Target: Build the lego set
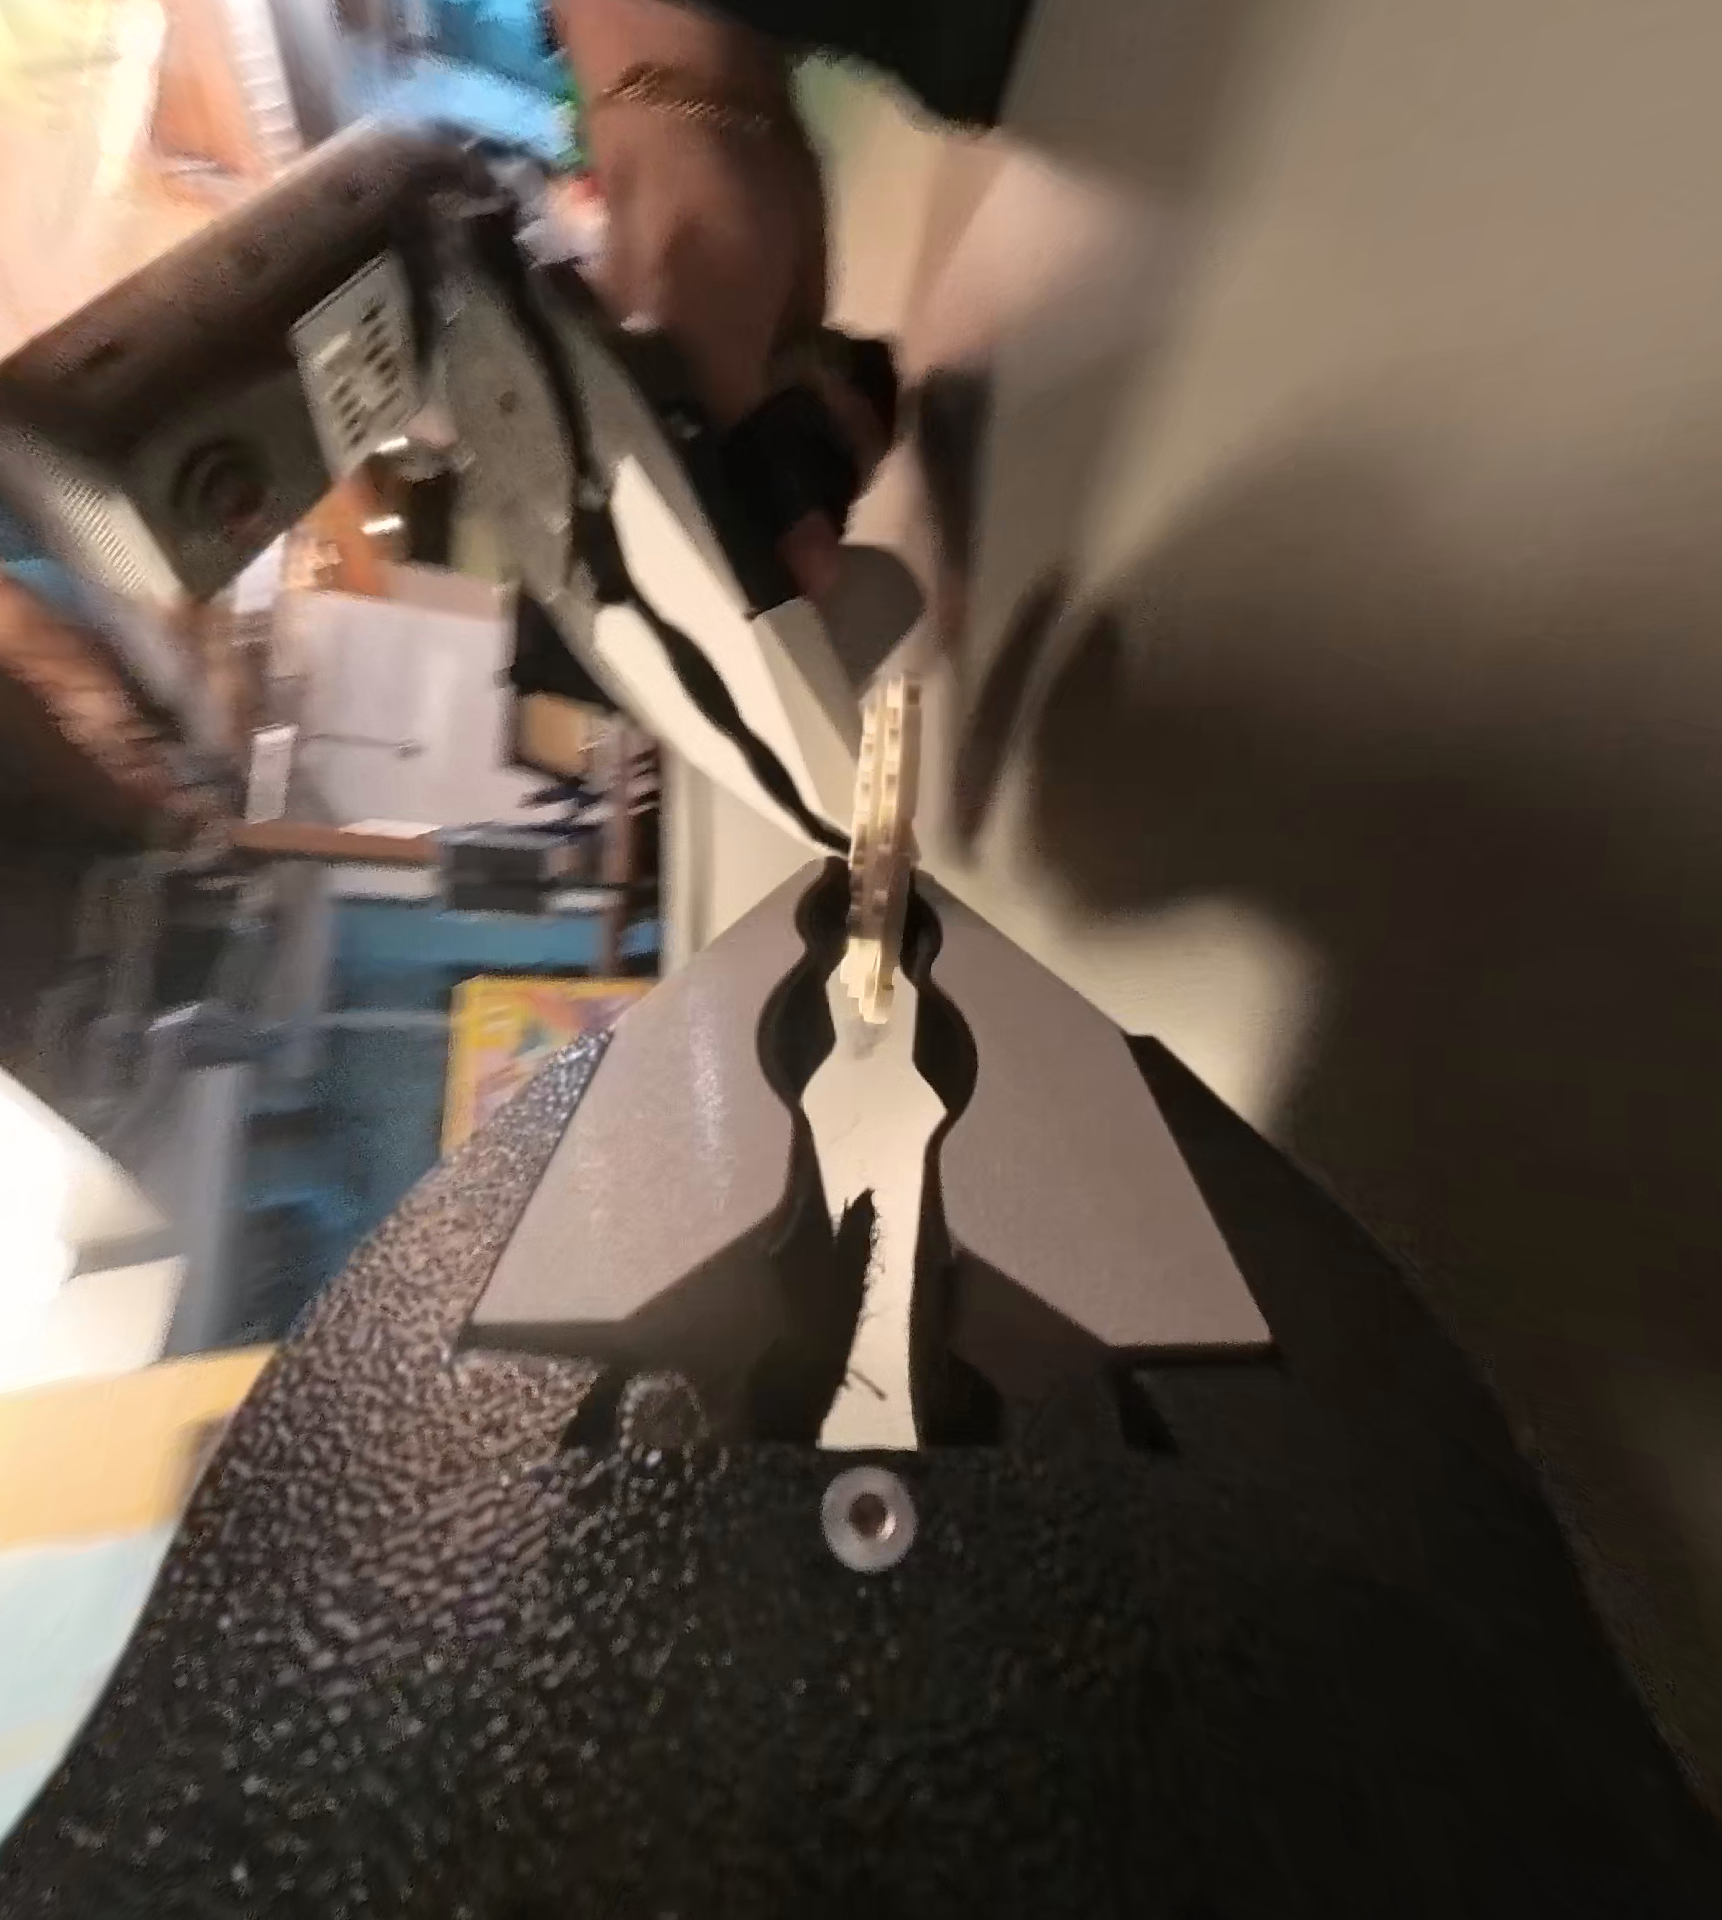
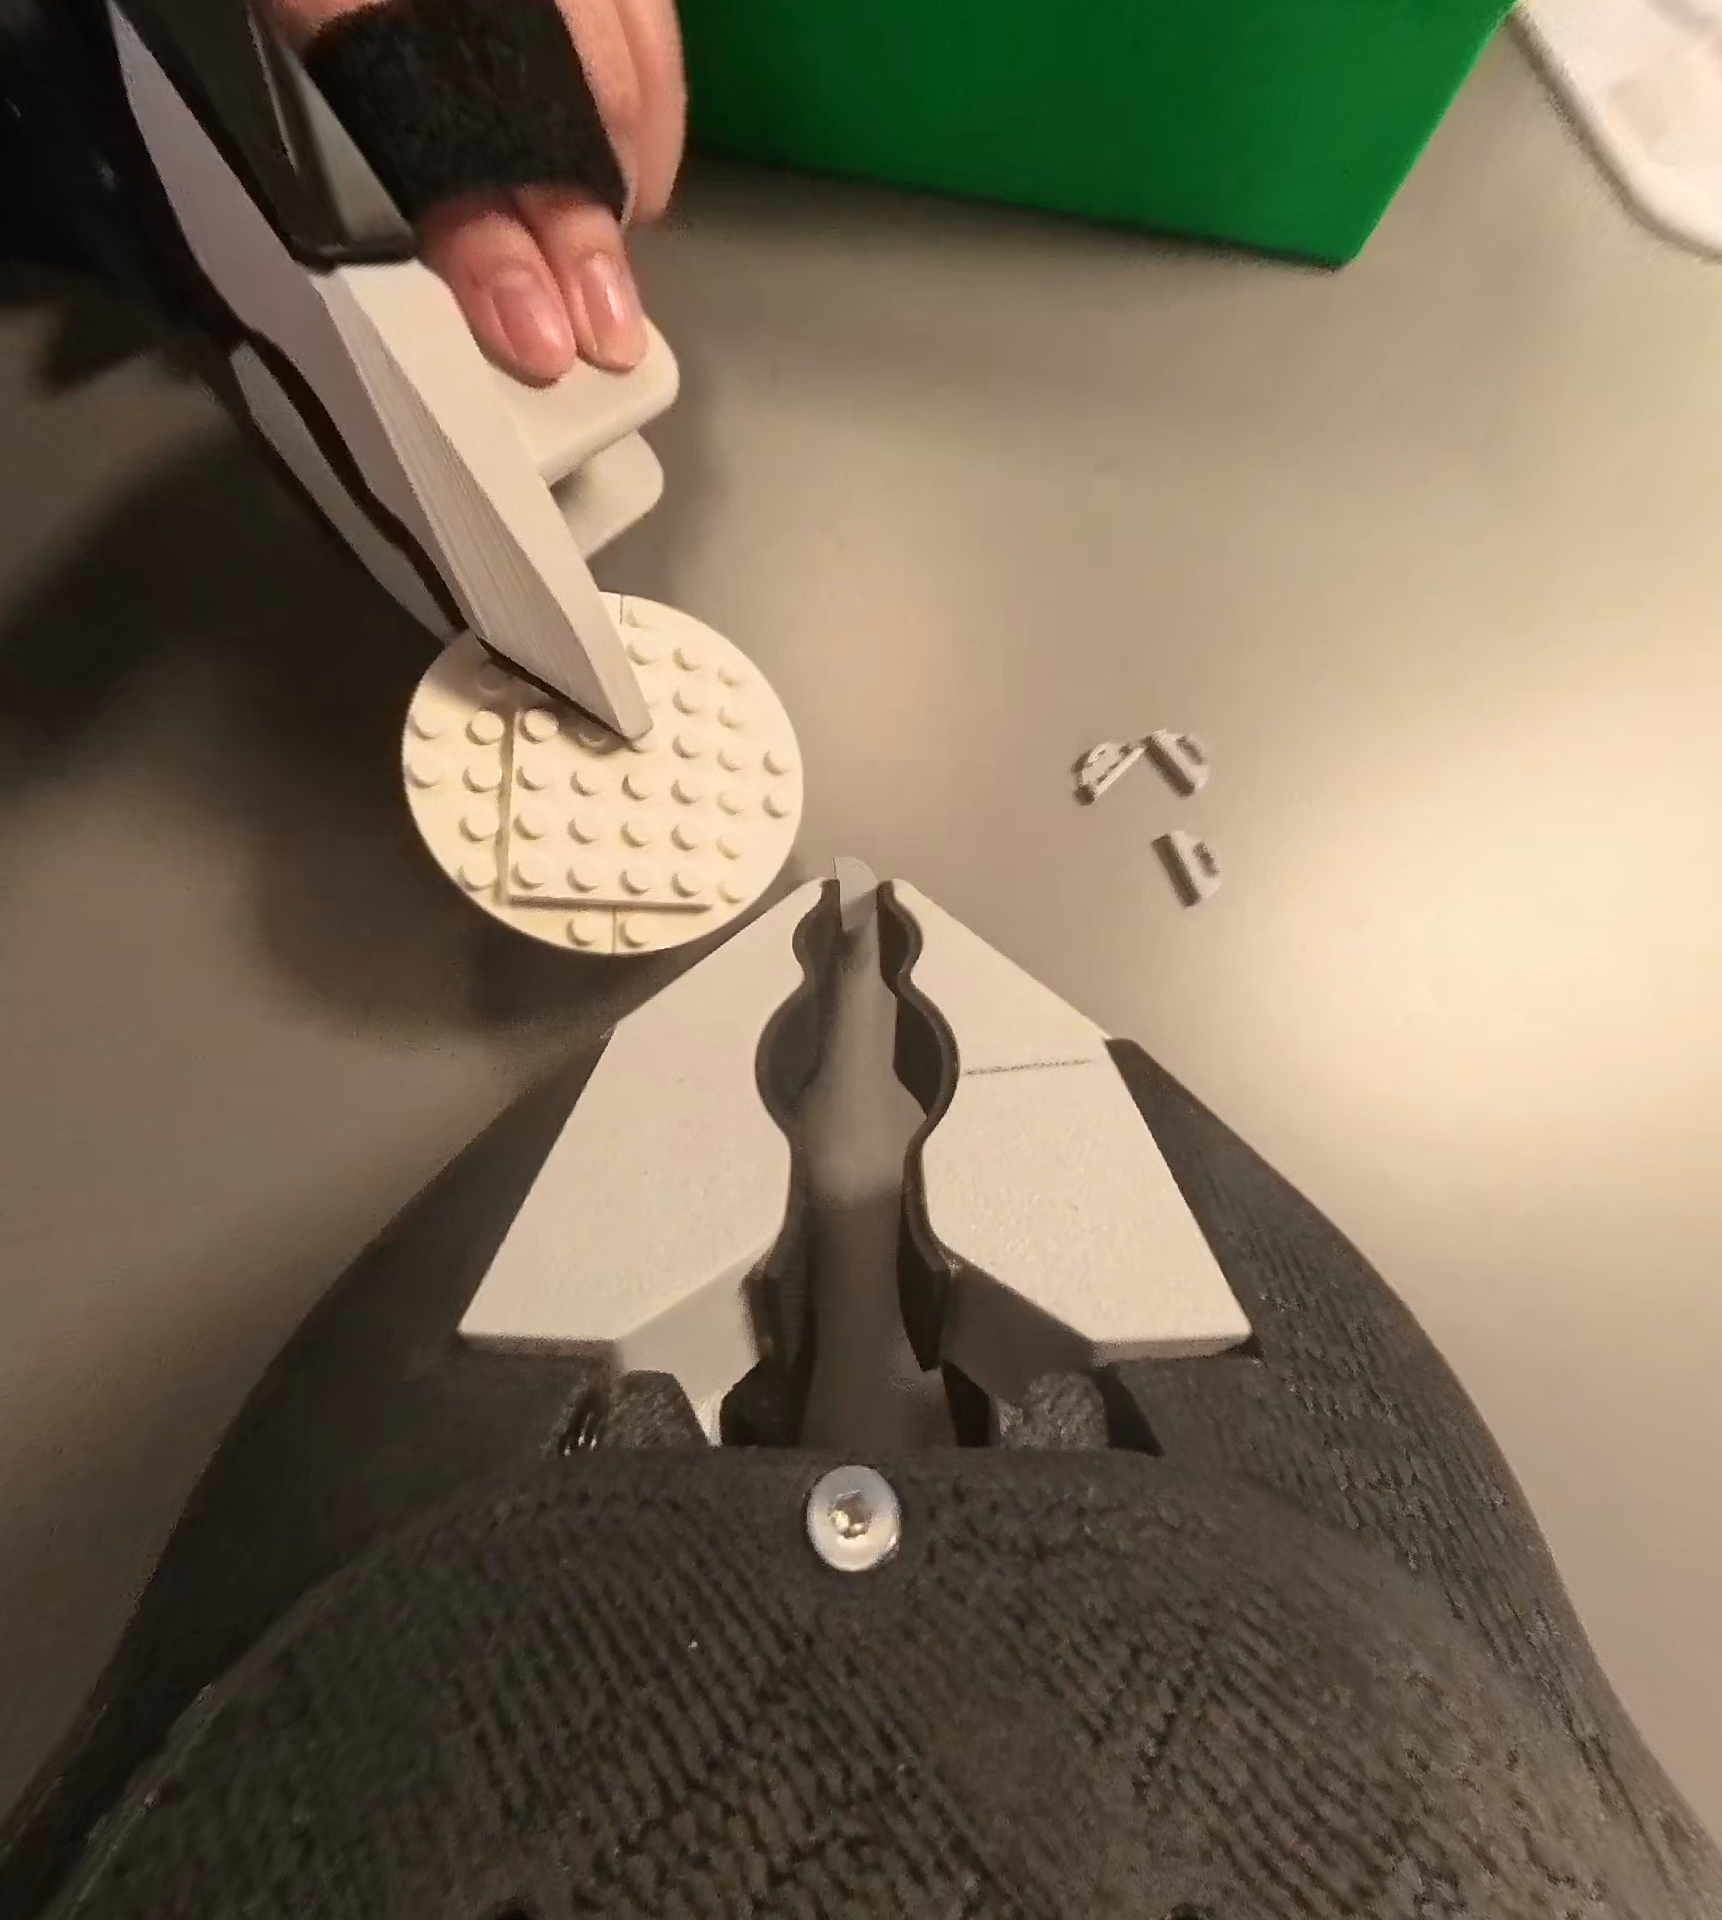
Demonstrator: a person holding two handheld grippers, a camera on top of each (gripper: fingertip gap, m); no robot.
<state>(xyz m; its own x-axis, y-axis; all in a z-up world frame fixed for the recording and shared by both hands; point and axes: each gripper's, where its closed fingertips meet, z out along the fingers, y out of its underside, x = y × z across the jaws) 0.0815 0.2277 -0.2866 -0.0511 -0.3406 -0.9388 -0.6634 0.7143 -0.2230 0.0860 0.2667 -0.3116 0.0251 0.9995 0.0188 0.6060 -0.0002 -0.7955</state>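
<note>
Studs [image 2: 585, 829] visible only from right; left hand-held gripper [image 1: 873, 906] clamps round plate [image 2: 722, 790], right [image 2: 855, 902] pinches grey piece [image 2: 854, 876].

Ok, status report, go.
Left gripper shut on round plate edge. Right gripper shut on small grey piece, beside plate. Loose grey pieces off right, nothing blocking.

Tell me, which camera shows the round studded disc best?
The right wrist view: the round disc lies flat, studs clear, the left gripper pressing it. The left wrist view shows only its blurred edge.

Left view motion-blurred, right sharp, warm light
</note>
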